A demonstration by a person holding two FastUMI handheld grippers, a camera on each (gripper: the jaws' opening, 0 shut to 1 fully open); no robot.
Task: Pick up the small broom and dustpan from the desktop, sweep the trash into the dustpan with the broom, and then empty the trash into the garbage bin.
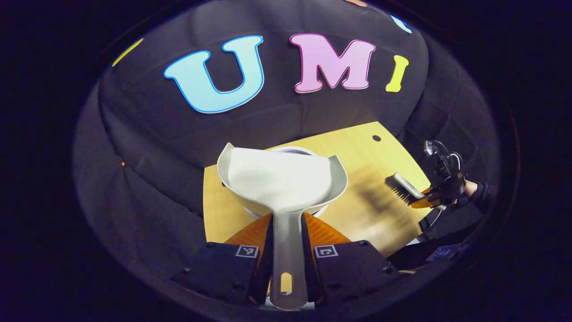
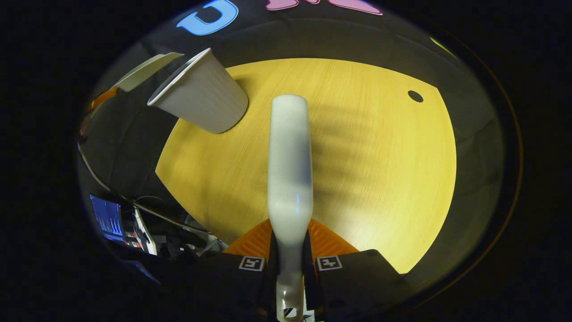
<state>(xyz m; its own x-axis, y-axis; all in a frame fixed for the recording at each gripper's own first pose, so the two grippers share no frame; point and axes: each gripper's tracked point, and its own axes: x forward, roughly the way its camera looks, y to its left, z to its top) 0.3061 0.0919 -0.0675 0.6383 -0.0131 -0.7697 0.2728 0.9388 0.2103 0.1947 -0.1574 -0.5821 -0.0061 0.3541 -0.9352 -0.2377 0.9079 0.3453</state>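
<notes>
In the left gripper view, my left gripper clamps the dustpan handle between both fingers at bottom centre. The pan is over the white bin, whose rim peeks behind it, on the wooden desk. At the right edge, the other gripper carries the broom.

In the right gripper view, my right gripper is closed on the broom handle at centre, above bare desk; the bin stands upper left. I see no trash, so I judge the emptying step is in hand. Next I should tilt the pan fully over the bin.

Dim booth; desktop brightly lit, soft striped shadows; fisheye edges warped.
</notes>
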